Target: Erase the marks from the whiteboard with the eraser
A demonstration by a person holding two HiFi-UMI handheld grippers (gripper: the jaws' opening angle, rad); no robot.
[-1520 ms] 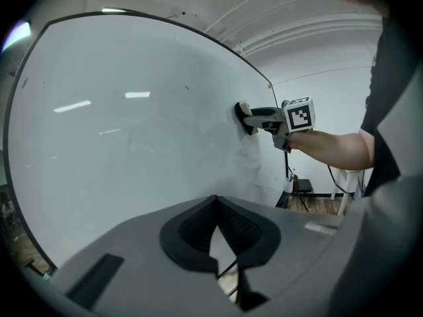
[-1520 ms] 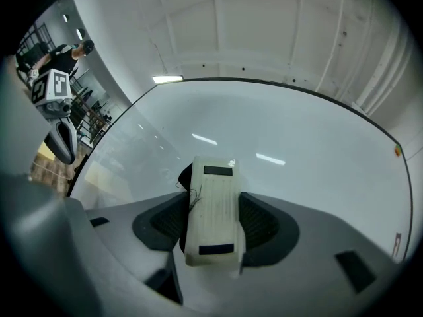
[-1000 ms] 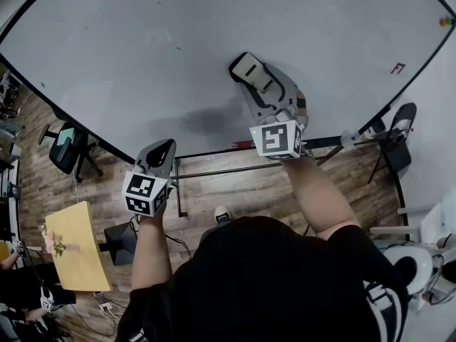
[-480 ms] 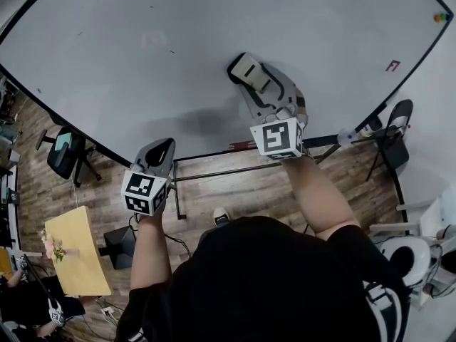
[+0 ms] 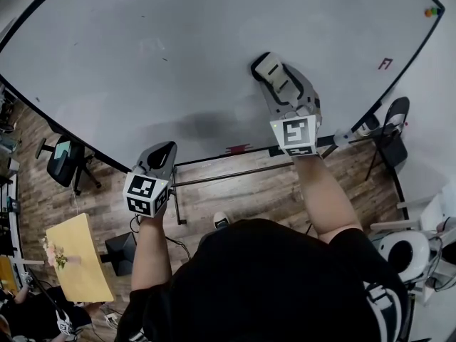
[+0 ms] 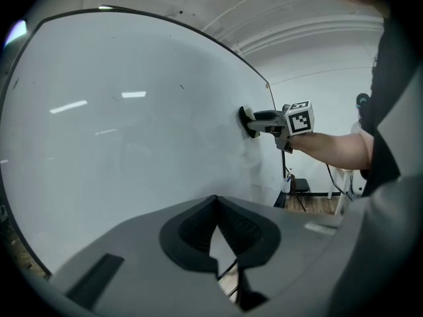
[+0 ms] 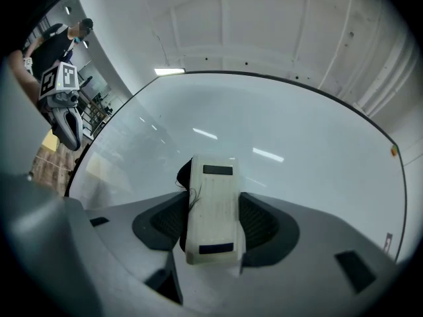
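With my right gripper (image 5: 271, 73) clamped on the eraser (image 7: 211, 207) against the whiteboard (image 5: 178, 55) and my left gripper (image 6: 217, 240) closed and empty below it, the board looks mostly clean, leaving a small red mark (image 5: 385, 63) near its right edge.

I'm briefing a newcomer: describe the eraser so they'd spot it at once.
Start at the big whiteboard. Right of its middle, the right gripper clamps the eraser against it. It is a cream block with a dark strip at each end; the left gripper nearby holds nothing.
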